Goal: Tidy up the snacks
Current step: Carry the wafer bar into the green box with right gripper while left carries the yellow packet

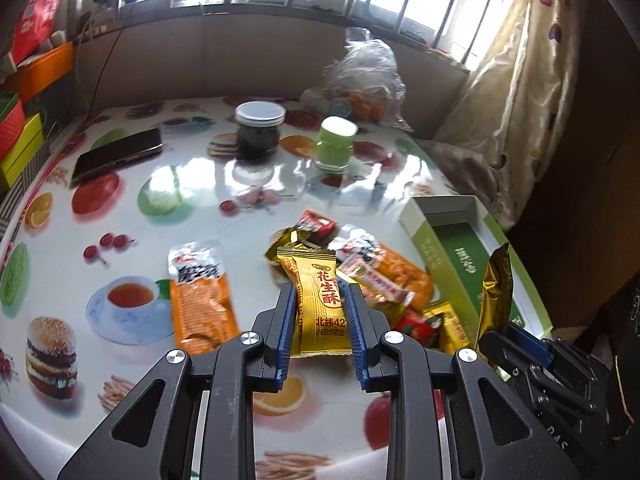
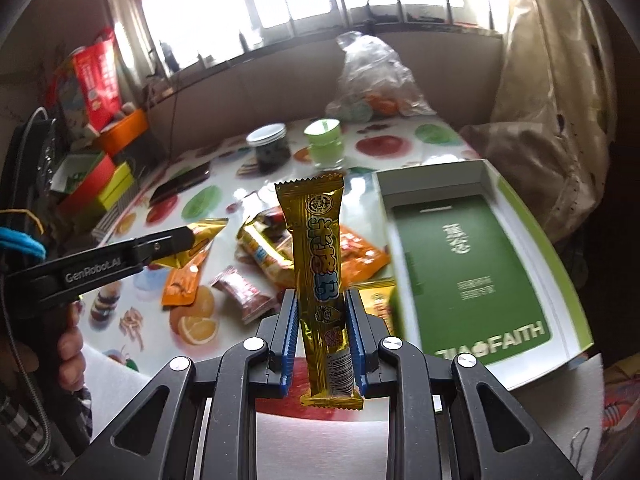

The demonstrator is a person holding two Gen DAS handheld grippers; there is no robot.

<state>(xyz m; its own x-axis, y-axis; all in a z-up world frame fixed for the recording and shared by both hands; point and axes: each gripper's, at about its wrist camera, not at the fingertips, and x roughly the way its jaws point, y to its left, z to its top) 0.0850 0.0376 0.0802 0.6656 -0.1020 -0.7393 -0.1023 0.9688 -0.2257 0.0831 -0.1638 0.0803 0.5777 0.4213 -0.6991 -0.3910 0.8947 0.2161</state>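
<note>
Two packets lifted, left gripper [image 1: 320, 300] clamping peanut candy [image 1: 320, 304], right gripper [image 2: 322, 308] clamping gold stick [image 2: 320, 276]; box [image 2: 472, 184] empty, pile [image 1: 360, 264] left on bench [image 1: 192, 184].

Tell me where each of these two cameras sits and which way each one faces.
Left wrist: on the left gripper, facing down its fingers at the yellow peanut packet it clamps.
Right wrist: on the right gripper, facing its clamped gold stick snack; a hand shows.
Shared: snack pile, green box, jars, windows.
</note>
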